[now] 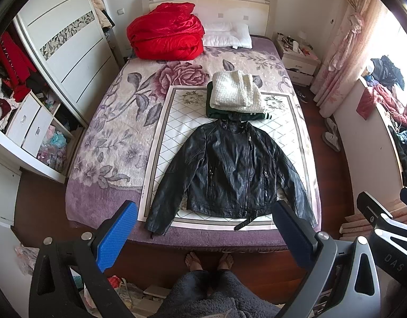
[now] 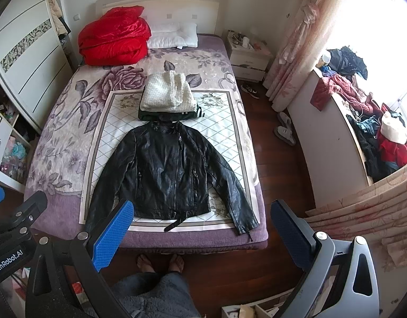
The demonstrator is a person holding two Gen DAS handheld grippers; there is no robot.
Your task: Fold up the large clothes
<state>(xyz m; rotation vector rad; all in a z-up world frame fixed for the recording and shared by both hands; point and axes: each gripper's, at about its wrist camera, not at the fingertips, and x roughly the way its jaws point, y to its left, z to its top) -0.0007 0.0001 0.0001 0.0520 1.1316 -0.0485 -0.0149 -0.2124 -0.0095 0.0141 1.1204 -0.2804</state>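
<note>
A black leather jacket (image 1: 229,169) (image 2: 169,172) lies flat and face up on a white diamond-patterned mat (image 1: 174,137) (image 2: 108,143) on the bed, sleeves spread, collar toward the headboard. Behind its collar sits a folded stack: a white fuzzy garment (image 1: 236,91) (image 2: 167,92) on a dark green one (image 1: 216,112) (image 2: 150,115). My left gripper (image 1: 206,212) hangs open above the bed's foot edge, holding nothing. My right gripper (image 2: 203,212) is open too, level with the jacket's hem and right cuff, well above the cloth.
A red quilt (image 1: 166,34) and white pillows (image 1: 227,35) lie at the headboard. A wardrobe (image 1: 63,47) stands left, a nightstand (image 1: 298,58) and curtains (image 2: 301,31) right. Clothes pile on a sill (image 2: 362,122). Slippers (image 2: 284,129) lie on the floor. A person's feet (image 1: 208,261) stand at the bed's foot.
</note>
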